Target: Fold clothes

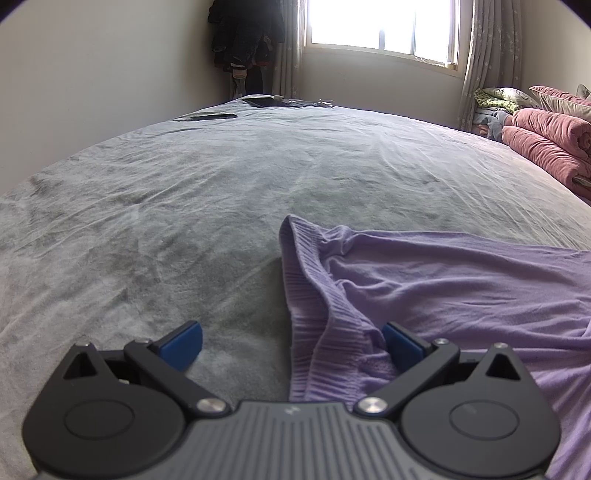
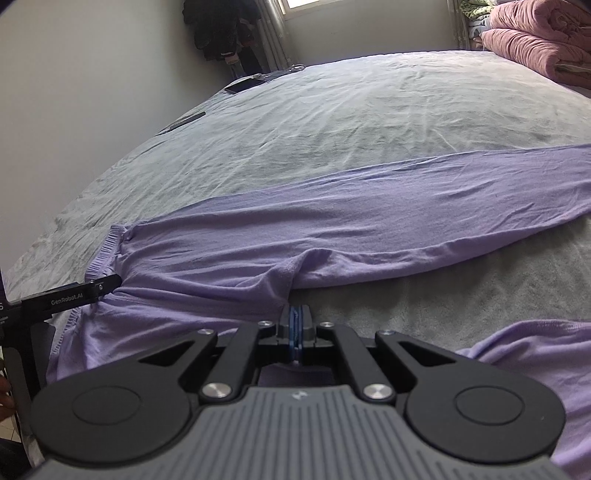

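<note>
Left wrist view. We look along the left gripper, whose blue-padded jaws stand spread wide at the bottom of the frame. The ribbed waistband of the lilac trousers runs up between the jaws, lying close to the right-hand pad; we see no pad pressing on it. The rest of the garment spreads toward the lower right of the frame over the grey bed. Along the far edge of the bed, in the upper middle, lie a dark phone and a dark tablet. Folded pink blankets are stacked at the right edge, a bright window fills the top, and dark clothes hang in the corner to its left.

Right wrist view. We see the right gripper at lower centre with its jaws pressed together, and lilac cloth from the crotch of the trousers pinched between the blue pads. One trouser leg stretches flat from the middle left to the right edge of the frame; a second part of the garment shows at the lower right. At the left edge a finger of the left gripper reaches in beside the waistband. The grey bed fills the upper middle, with the pink blankets at the upper right.
</note>
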Demonstrator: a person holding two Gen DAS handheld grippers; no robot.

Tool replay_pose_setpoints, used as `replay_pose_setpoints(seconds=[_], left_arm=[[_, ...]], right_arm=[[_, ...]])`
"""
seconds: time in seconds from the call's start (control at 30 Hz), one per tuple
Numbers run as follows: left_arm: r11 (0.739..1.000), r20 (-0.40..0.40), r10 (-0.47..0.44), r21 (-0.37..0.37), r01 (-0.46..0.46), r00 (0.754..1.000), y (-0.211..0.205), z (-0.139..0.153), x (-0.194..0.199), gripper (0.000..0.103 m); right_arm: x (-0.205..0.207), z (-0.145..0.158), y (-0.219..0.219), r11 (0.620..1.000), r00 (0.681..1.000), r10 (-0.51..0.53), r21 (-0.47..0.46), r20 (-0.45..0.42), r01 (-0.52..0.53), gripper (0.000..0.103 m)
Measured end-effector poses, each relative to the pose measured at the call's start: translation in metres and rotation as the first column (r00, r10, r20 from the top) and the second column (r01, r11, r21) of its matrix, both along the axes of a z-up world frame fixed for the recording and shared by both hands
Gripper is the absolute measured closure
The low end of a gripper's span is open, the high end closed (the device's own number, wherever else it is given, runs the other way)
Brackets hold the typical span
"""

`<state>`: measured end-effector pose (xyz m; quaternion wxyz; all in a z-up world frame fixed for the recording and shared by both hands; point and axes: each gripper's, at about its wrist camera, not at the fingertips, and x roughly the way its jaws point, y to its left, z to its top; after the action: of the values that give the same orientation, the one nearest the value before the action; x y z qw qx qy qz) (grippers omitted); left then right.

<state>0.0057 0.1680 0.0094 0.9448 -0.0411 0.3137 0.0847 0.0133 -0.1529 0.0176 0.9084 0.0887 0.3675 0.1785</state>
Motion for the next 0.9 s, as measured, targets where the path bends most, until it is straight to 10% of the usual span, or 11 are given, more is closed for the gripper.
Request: replay_pose_setpoints(seconds=[0.5, 0.67, 0.77, 0.9], left_arm=[[1.000, 0.005, -0.001, -0.025, 0.001, 1.000, 0.004, 0.000, 0.000, 0.000], [0.999, -0.024, -0.029, -0.031, 0.028, 0.999, 0.007, 0.003, 0.003, 0.000], [0.996, -0.076, -0.078, -0.057, 0.074, 0.994, 0.018, 0.010, 0.007, 0.000], [0.997, -0.087, -0.033, -0.077, 0.026, 0.996, 0.031, 0.020, 0.006, 0.000]], right_arm=[[0.004, 0.003, -0.050, 0.999, 0.999, -0.037, -0.010, -0.003, 0.037, 0.091], [0.030, 0.000, -0.097, 0.968, 0.974, -0.172, 0.158, -0.146, 0.195, 0.087], [0.045, 0.004, -0.114, 0.924, 0.950, -0.241, 0.253, -0.200, 0.288, 0.052], [0.064, 0.003, -0.121, 0.884, 0.909, -0.310, 0.267, -0.278, 0.383, 0.049]])
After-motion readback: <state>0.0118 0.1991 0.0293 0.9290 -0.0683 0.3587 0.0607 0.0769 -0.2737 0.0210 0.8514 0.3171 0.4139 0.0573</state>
